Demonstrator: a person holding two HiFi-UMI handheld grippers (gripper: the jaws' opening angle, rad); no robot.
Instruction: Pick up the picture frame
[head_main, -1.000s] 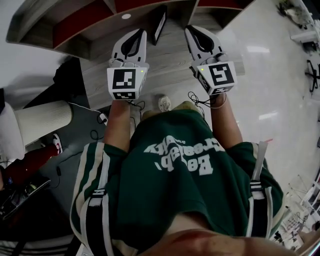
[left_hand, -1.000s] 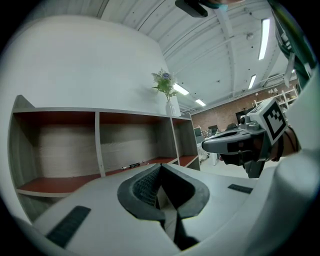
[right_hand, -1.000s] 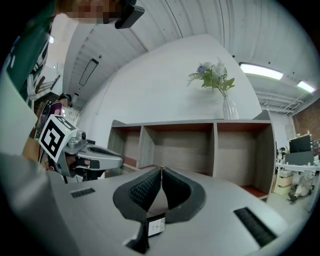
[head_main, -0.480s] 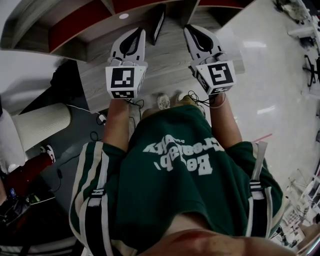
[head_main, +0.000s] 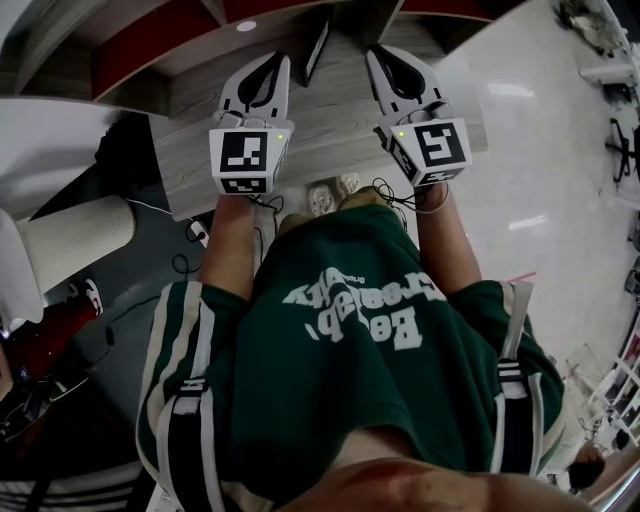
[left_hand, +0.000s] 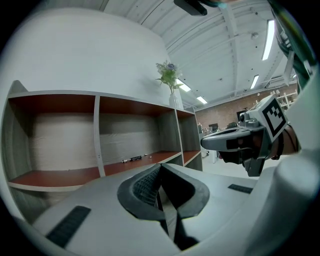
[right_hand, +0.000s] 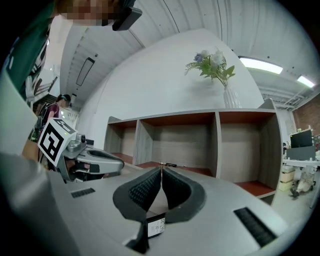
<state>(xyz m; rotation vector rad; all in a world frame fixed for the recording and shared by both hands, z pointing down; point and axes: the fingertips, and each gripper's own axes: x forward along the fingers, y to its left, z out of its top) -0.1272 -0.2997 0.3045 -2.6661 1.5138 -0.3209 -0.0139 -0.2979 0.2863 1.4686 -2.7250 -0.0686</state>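
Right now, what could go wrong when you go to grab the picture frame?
1. The left claw and right claw are both shut. Unless they open first, they might just shove the picture frame away instead of gripping it.
2. A vase of flowers stands on top of the shelf. Bumping the shelf could tip it.

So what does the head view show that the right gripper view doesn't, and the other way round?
Only the head view: the person's forearms and a dark flat panel standing ahead, possibly the picture frame. Only the right gripper view: a vase of flowers on top of the shelf, and ceiling lights. Both: the shelf, the left gripper and the right gripper, whose jaws are shut with nothing between them.
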